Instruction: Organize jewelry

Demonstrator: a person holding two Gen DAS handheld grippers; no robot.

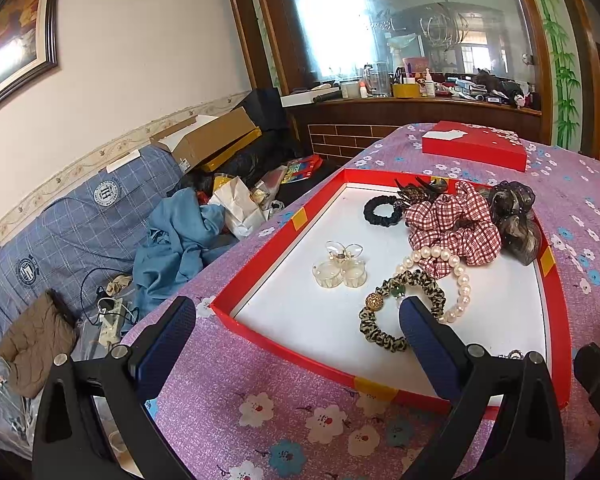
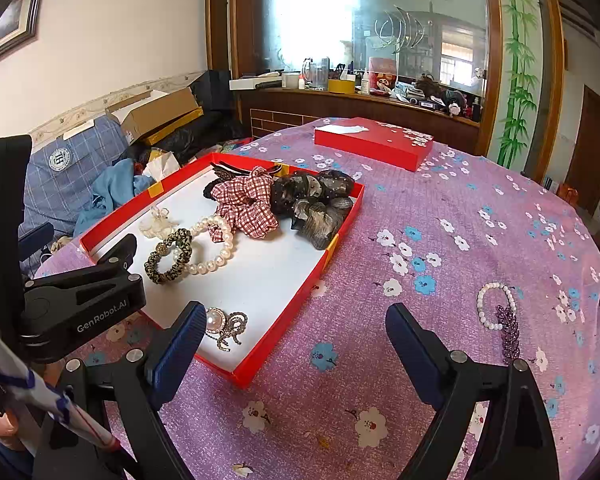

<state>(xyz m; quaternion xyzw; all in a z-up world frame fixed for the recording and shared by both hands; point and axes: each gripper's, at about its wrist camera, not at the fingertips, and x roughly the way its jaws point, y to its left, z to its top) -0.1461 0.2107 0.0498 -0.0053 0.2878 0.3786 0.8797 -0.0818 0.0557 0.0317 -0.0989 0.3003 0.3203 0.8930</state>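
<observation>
Right wrist view: left hand-held gripper (image 2: 130,246) reads "GenRobot.AI".

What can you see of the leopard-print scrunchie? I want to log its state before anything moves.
The leopard-print scrunchie is a ruffled ring of tan-and-black fabric with a gold bead and a green bead on it. It lies flat on the white floor of the red box, near the front. The pearl bracelet overlaps its far side. One finger of the open left gripper covers part of it in the left wrist view; contact can't be judged.
</observation>
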